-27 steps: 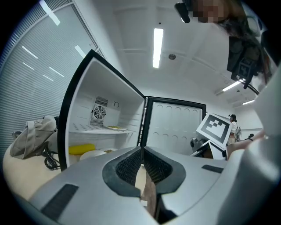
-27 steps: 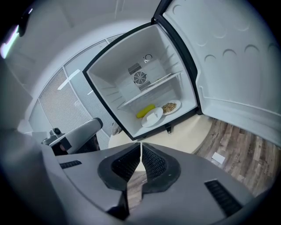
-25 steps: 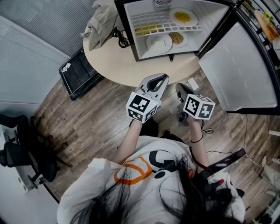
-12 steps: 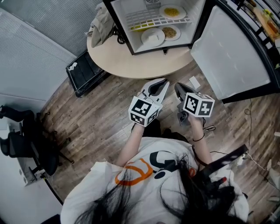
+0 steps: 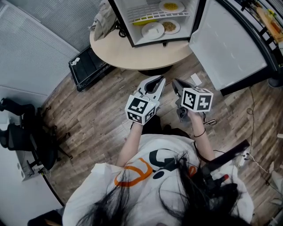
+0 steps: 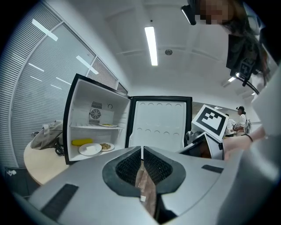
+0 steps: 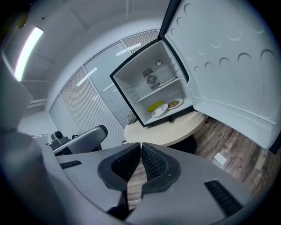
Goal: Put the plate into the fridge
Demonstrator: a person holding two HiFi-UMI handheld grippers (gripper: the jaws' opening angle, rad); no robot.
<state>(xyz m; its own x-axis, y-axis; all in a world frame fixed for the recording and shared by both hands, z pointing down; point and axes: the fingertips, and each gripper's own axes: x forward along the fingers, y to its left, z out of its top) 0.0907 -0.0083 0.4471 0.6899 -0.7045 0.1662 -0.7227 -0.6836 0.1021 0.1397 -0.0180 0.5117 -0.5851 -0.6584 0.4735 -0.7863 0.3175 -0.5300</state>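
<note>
While the mini fridge [image 5: 120, 22] stands open, the white plate [image 5: 153, 30] lies on its lower shelf: probably stiff, slick and breakable, best pinched at the rim. Left gripper [image 5: 158, 80] and right gripper [image 5: 175, 82]: jaws pressed together, empty, well apart from it.

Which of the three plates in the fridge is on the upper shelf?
The plate with yellow food; the white plate and the brown-food plate sit side by side below.

plate [image 5: 153, 30] white | fridge [image 5: 140, 37] white, black frame | table [image 5: 132, 55] beige | floor [image 5: 97, 114] brown woodgrain
</note>
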